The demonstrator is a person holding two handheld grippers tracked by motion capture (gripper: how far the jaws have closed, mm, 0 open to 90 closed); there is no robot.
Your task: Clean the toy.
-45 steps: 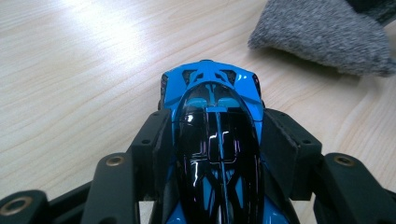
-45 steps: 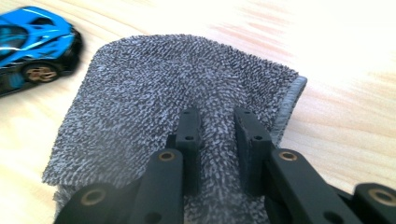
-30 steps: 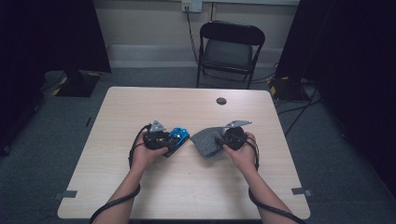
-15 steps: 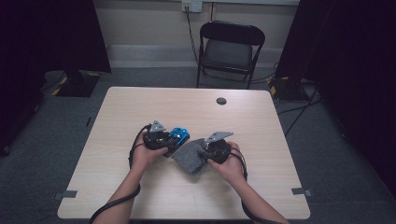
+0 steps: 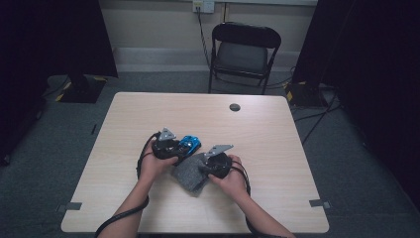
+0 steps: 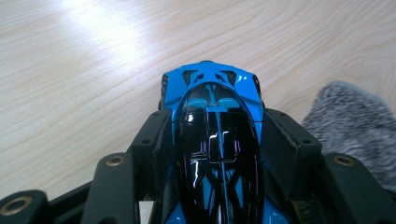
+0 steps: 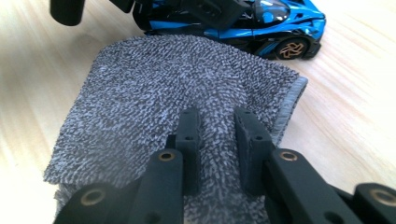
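Observation:
My left gripper (image 6: pixel 215 116) is shut on a blue and black toy car (image 6: pixel 215 130), its pads pressed on both sides of the body. In the high view the car (image 5: pixel 190 143) pokes out to the right of the left gripper (image 5: pixel 176 148), low over the table (image 5: pixel 148 114). A fuzzy grey cloth (image 7: pixel 154 84) is pinched between the jaws of my right gripper (image 7: pixel 217 114), which is shut on a fold of it. The cloth (image 5: pixel 190 173) spreads out just below the car, its far edge touching the car's side (image 7: pixel 275 21). The right gripper (image 5: pixel 203 168) sits close beside the left one.
A small black round cap (image 5: pixel 235 107) lies in the tabletop near the far edge. A black folding chair (image 5: pixel 245 47) stands beyond the table. Dark curtains hang at both sides, and cables run on the floor at the right.
My right gripper has carried the grey cloth leftward and nearer the person, up against the car. The left gripper and the car have stayed put.

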